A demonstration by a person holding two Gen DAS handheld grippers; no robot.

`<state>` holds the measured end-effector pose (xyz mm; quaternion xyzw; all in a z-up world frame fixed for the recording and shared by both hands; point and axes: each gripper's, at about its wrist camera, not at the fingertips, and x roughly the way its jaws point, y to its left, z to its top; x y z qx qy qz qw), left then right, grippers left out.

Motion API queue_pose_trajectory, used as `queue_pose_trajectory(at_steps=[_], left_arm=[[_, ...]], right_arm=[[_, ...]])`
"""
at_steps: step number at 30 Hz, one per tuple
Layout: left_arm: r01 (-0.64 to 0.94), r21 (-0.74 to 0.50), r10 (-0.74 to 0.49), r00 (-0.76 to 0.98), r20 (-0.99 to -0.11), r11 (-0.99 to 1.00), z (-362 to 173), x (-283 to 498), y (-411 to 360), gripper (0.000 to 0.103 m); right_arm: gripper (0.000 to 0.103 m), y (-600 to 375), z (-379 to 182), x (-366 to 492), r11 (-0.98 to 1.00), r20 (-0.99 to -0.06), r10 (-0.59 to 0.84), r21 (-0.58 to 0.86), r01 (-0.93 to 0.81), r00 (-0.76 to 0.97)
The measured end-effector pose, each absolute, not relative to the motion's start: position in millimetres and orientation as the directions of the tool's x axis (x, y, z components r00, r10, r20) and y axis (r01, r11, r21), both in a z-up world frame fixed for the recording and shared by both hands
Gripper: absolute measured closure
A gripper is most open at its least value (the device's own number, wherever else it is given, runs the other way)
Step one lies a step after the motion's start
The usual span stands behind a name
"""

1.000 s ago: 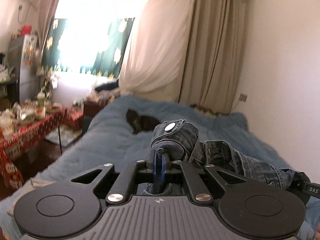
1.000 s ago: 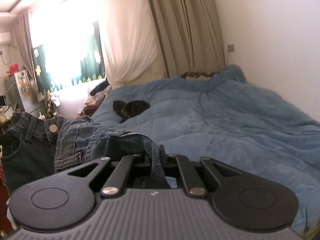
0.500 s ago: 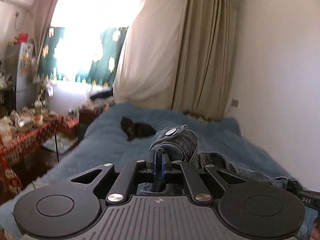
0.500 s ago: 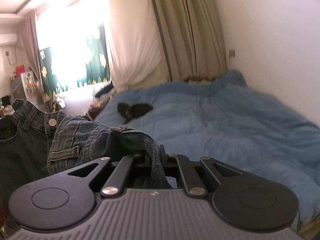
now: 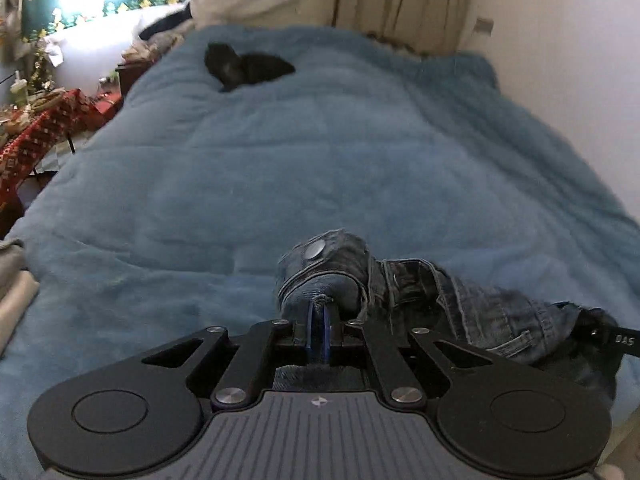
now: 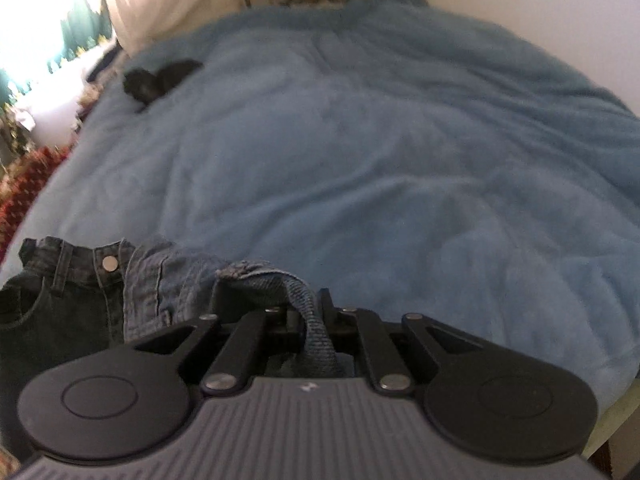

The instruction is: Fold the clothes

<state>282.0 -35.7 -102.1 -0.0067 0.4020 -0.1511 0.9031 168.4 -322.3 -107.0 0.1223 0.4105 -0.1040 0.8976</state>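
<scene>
Bed (image 5: 320,160) with a fluffy blue blanket (image 6: 400,160) fills both views. Jeans (image 5: 460,304) lie bunched at its near edge. Far back sits a small black lump (image 5: 244,66). The left gripper (image 5: 318,328) is pinching the jeans' waistband. The right gripper (image 6: 316,320) has just been opening, denim between its jaws; I cannot tell if it pinches.

One pair of jeans (image 5: 472,304), one blue blanket (image 5: 320,160), one black garment (image 5: 244,66), two claws.
</scene>
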Motion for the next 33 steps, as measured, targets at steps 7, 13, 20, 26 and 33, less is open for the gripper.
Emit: queue_pose_trajectory(at_steps=[7,13,20,26,33], left_arm=[[0.272,-0.160,-0.297,0.600,-0.742,0.949,-108,293,-5,0.089],[0.230,-0.159,-0.271,0.616,-0.740,0.960,-100,293,23,0.089],[0.156,-0.202,-0.255,0.610,-0.750,0.967,-103,304,49,0.089],[0.133,-0.230,-0.262,0.616,-0.743,0.964,-98,287,58,0.089],[0.170,-0.226,-0.283,0.609,-0.741,0.959,-99,278,50,0.089]], right_arm=[[0.067,-319,-115,180,0.964,-0.784,-0.135,0.037,0.262,0.606],[0.067,-306,-90,162,0.970,-0.788,-0.164,-0.020,0.241,0.593],[0.048,-249,-77,144,0.990,-0.768,-0.138,-0.104,0.091,0.625],[0.048,-206,-85,149,0.990,-0.763,-0.100,-0.138,-0.011,0.638],[0.050,-212,-65,139,0.975,-0.701,-0.170,-0.220,0.017,0.693]])
